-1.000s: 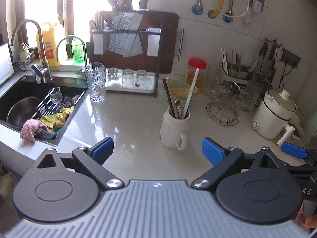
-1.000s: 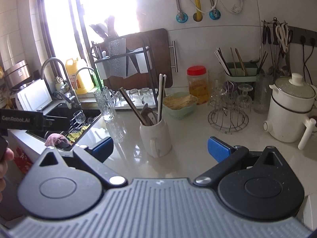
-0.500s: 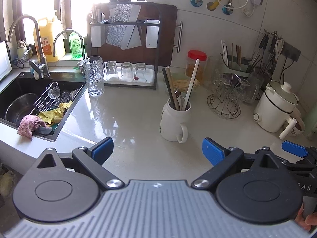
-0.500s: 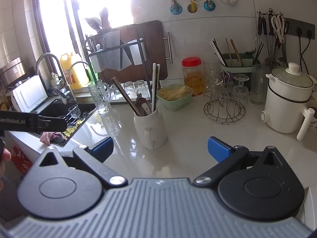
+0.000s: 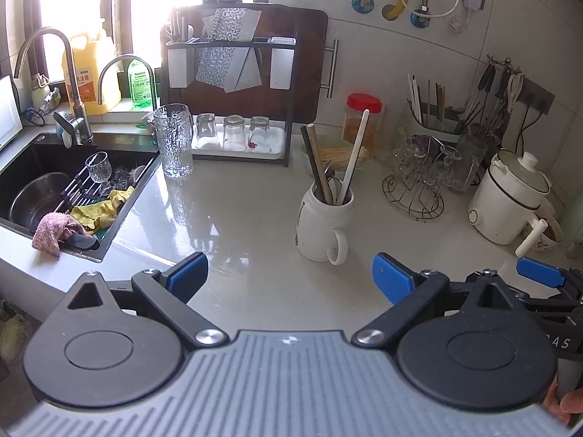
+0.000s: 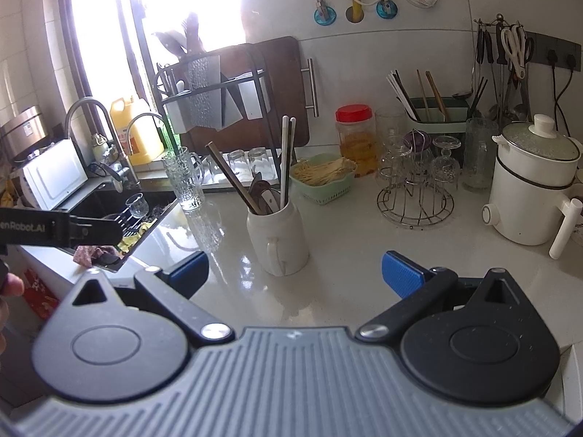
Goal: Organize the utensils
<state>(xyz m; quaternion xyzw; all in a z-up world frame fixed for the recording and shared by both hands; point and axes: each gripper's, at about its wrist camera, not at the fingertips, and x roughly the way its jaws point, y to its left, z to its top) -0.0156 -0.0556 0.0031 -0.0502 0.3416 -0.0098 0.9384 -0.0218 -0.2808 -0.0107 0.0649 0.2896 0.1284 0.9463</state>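
A white mug (image 5: 320, 225) (image 6: 278, 235) stands mid-counter holding several chopsticks (image 5: 355, 156) (image 6: 286, 160) and spoons. A green utensil holder (image 5: 437, 120) (image 6: 433, 114) with more chopsticks sits against the back wall on the right. My left gripper (image 5: 289, 273) hovers open and empty just in front of the mug. Also open and empty, my right gripper (image 6: 295, 269) hangs near the mug's handle side. The right gripper's blue tip (image 5: 539, 277) shows at the left wrist view's right edge.
A black sink (image 5: 54, 189) with cloths and a bowl lies left. A glass pitcher (image 5: 174, 140), knife rack with cutting board (image 5: 233, 73), red-lidded jar (image 5: 360, 116), wire glass stand (image 5: 419, 182), green basket (image 6: 324, 176) and white pot (image 5: 510, 196) ring the counter.
Both grippers pulled back slightly and rose; the mug now looks a little lower and nearer the fingers. Both stay open.
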